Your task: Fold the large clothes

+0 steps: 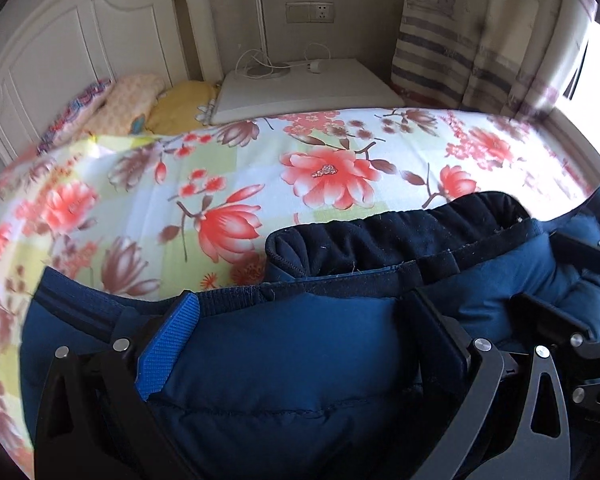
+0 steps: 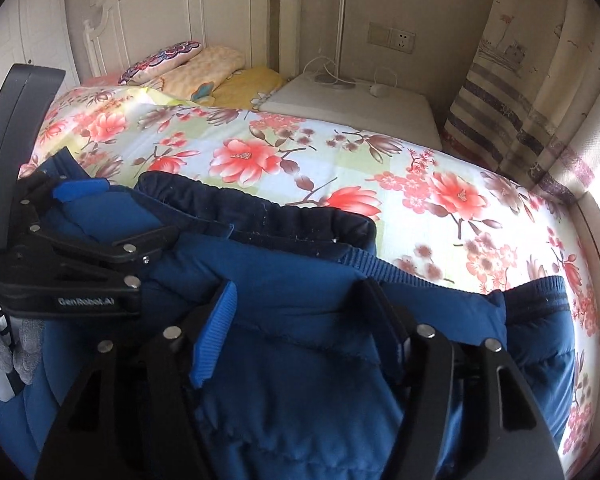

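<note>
Only the right wrist view shows a grey-gloved hand (image 2: pixel 4 356) at lower left — both the left gripper (image 1: pixel 300 320) and right gripper (image 2: pixel 296 312) gape over the padded navy-blue garment (image 1: pixel 300 360) on the floral-sheeted bed (image 1: pixel 228 168).

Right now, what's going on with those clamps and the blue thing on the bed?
A person is folding a padded blue garment on the flowered bedspread, holding a two-finger gripper in each hand. The left gripper stands wide open over the fabric. The right gripper is also open, its pads not pinching. Nothing is gripped at this moment.
</note>
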Available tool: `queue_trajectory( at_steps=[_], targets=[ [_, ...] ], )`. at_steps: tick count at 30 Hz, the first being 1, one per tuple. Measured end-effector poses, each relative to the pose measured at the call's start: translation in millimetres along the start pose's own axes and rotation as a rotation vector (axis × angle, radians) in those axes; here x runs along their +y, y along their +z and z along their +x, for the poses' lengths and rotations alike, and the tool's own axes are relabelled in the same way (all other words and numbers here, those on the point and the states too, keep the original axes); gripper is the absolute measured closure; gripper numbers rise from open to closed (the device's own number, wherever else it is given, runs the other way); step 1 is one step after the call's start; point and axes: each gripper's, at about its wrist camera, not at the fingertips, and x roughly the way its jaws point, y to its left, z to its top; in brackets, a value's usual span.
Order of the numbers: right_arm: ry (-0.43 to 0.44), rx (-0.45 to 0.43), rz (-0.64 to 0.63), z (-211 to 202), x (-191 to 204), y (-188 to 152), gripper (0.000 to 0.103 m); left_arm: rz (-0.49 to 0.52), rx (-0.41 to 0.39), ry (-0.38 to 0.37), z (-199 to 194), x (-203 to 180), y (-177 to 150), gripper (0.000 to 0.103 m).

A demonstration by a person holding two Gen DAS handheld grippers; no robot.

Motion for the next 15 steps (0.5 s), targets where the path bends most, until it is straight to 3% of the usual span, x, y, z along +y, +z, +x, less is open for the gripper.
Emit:
queue_trajectory(
  at_steps=[7, 9, 12, 15],
  targets=[
    [0.044, -0.006, 0.012, -6, -4, 1, 0.031, -0.02, 0.003, -0.033, 3, 3, 1, 0.004],
    [0.032, -0.04, 0.066, -20, -19, 3, 0.031, -0.022, 0.001, -0.035, 2, 3, 0, 0.004],
    [-0.063, -0.093, 0.21, -41, -65, -4, 0.031, -0.024, 0.003, -0.038, 2, 3, 1, 0.004],
    [-0.046, -0.023, 0.338, -31, -110, -25, 0.031, -0.03, 0.001, -0.05, 2, 4, 1, 0.004]
  ],
)
